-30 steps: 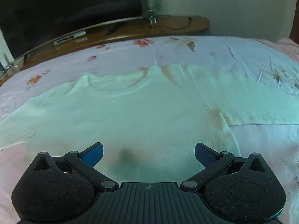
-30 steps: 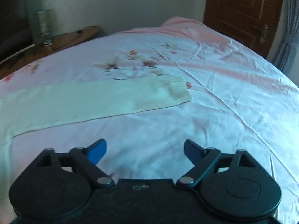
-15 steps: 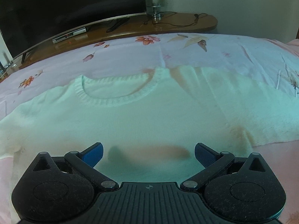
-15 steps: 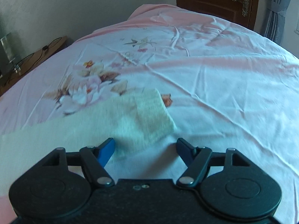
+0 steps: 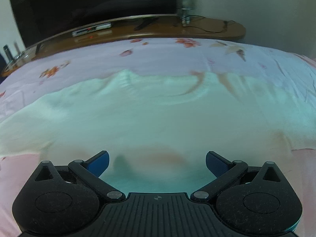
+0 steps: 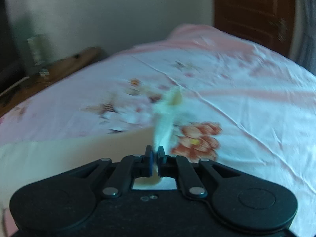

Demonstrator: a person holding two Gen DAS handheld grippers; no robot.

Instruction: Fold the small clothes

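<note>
Pinching the sleeve cuff (image 6: 167, 116), the right gripper (image 6: 155, 159) had just closed fully on it, cloth rising ahead of its tips; the left gripper (image 5: 157, 161) hung wide and empty above the sweater (image 5: 150, 118); a low, slow carry across the body would likely keep the fold flat.

This is a bedroom in a home. A bed (image 5: 158, 59) fills most of both views, covered with a pale pink sheet (image 6: 246, 90) printed with flowers. Beyond its far edge runs a long wooden cabinet (image 5: 197, 29) carrying a large dark television (image 5: 88, 6), a slim set-top box (image 5: 90, 30) and trailing cables. Plain painted walls (image 6: 118, 15) and a panelled brown wooden door (image 6: 252, 13) close the room in.
</note>
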